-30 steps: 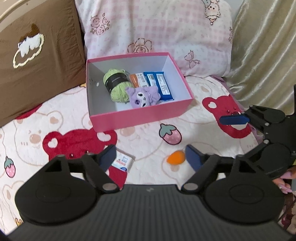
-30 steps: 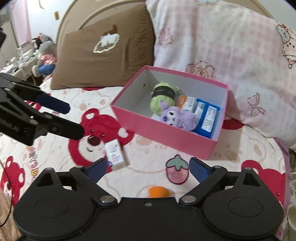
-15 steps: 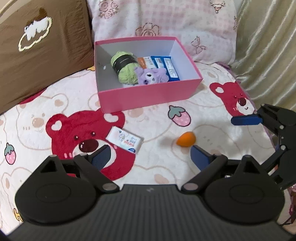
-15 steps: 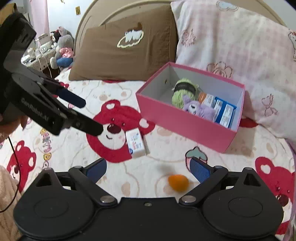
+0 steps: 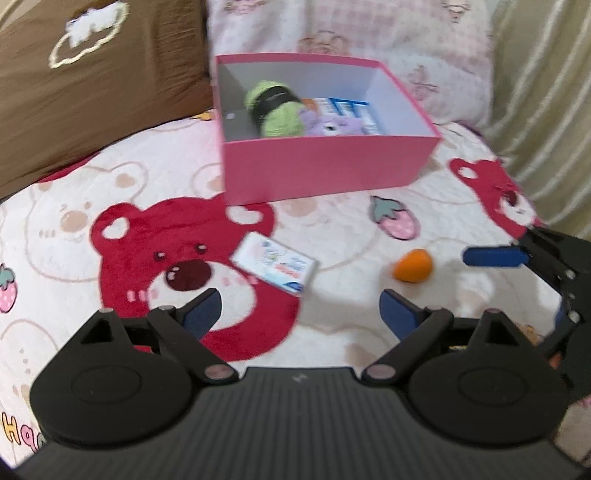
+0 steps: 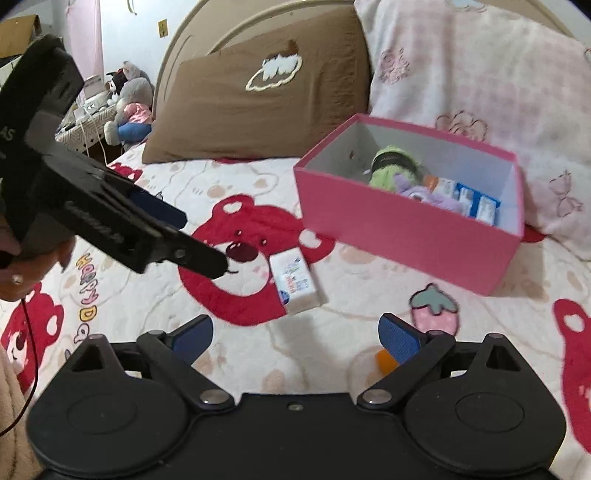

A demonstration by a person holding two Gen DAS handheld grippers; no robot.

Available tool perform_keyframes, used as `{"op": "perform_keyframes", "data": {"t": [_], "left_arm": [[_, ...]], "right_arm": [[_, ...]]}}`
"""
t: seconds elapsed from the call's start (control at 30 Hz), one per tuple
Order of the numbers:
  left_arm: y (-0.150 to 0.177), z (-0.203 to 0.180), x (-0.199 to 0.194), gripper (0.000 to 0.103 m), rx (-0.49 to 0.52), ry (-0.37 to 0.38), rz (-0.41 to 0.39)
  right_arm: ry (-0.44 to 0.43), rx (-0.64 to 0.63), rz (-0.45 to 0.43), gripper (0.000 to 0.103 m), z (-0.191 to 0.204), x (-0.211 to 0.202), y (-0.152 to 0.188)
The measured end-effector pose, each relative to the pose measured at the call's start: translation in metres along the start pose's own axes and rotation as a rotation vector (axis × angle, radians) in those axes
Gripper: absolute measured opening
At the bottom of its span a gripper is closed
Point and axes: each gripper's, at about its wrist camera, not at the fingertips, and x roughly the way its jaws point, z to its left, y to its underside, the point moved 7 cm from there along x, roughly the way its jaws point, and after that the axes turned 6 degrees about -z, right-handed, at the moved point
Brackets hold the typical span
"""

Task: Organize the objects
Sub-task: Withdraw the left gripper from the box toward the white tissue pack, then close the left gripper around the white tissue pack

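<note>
While both tools hang with jaws apart and empty, the left tool (image 5: 300, 309) faces the tissue pack (image 5: 275, 266) just ahead, and the right tool (image 6: 295, 334) has the orange ball (image 6: 384, 361) under its right finger. Likely next: lower, clamp, carry to the pink box (image 5: 325, 170) beyond.

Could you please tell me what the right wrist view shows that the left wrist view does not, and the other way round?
Only the right wrist view: the headboard, a grey plush toy on a side table, and the hand holding the left claw.
Only the left wrist view: the beige curtain at the right, and the whole orange egg-shaped sponge, which the right view mostly hides behind a finger.
Both: the pink box with green yarn and a purple plush, the white packet, the brown pillow and the pink pillow.
</note>
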Motion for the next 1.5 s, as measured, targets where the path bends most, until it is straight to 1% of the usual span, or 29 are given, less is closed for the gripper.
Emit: {"op": "perform_keyframes", "data": {"t": [0.03,0.17,0.27,0.4,0.47,0.57,0.6,0.67,0.77,0.83,0.93,1.03,1.1,1.13,1.2,1.23,1.27,1.33,1.4,1.5], "left_arm": [[0.002,0.002,0.003,0.092,0.000,-0.007,-0.006],[0.007,0.010,0.017,0.092,-0.013,0.006,-0.016],[0.010,0.017,0.030,0.092,-0.060,0.033,-0.032],[0.016,0.023,0.050,0.090,-0.133,0.066,-0.032],[0.017,0.024,0.058,0.090,-0.154,0.085,-0.055],[0.020,0.025,0.067,0.090,-0.177,0.110,-0.090],[0.021,0.025,0.070,0.090,-0.182,0.112,-0.097],[0.024,0.027,0.077,0.090,-0.197,0.123,-0.109],[0.027,0.030,0.087,0.089,-0.232,0.145,-0.119],[0.029,0.031,0.093,0.087,-0.255,0.168,-0.121],[0.034,0.030,0.101,0.080,-0.259,0.172,-0.107],[0.037,0.031,0.109,0.071,-0.280,0.181,-0.097],[0.040,0.032,0.115,0.063,-0.293,0.189,-0.092],[0.042,0.032,0.118,0.061,-0.298,0.190,-0.087],[0.044,0.031,0.121,0.054,-0.295,0.188,-0.081],[0.045,0.030,0.122,0.052,-0.291,0.186,-0.080],[0.046,0.030,0.123,0.051,-0.288,0.185,-0.079],[0.045,0.029,0.122,0.048,-0.291,0.190,-0.070],[0.046,0.027,0.121,0.048,-0.300,0.199,-0.052],[0.049,0.022,0.122,0.047,-0.287,0.198,-0.002]], "right_arm": [[-0.001,0.000,-0.001,0.098,0.001,0.005,0.003],[-0.008,-0.040,-0.003,0.098,0.008,0.025,0.012],[-0.016,-0.089,-0.004,0.095,0.015,0.041,0.015],[-0.035,-0.126,-0.035,0.094,0.020,0.062,0.015],[-0.032,-0.119,-0.040,0.090,0.019,0.077,0.015],[-0.015,-0.113,-0.026,0.083,0.015,0.100,0.016],[-0.006,-0.120,-0.020,0.082,0.014,0.108,0.017],[0.002,-0.131,-0.002,0.075,0.013,0.121,0.019],[0.010,-0.141,0.025,0.069,0.011,0.136,0.023],[0.017,-0.148,0.033,0.069,0.010,0.141,0.025],[0.026,-0.161,0.046,0.069,0.009,0.149,0.030],[0.038,-0.179,0.049,0.068,0.009,0.156,0.032],[0.044,-0.177,0.044,0.068,0.009,0.160,0.030],[0.045,-0.172,0.041,0.067,0.009,0.162,0.030],[0.046,-0.164,0.033,0.060,0.010,0.164,0.028],[0.047,-0.164,0.030,0.053,0.010,0.165,0.028],[0.048,-0.167,0.028,0.048,0.011,0.165,0.027],[0.053,-0.179,0.022,0.047,0.014,0.163,0.028],[0.050,-0.187,0.020,0.047,0.012,0.163,0.027],[0.041,-0.195,0.035,0.046,0.012,0.158,0.030]]}}
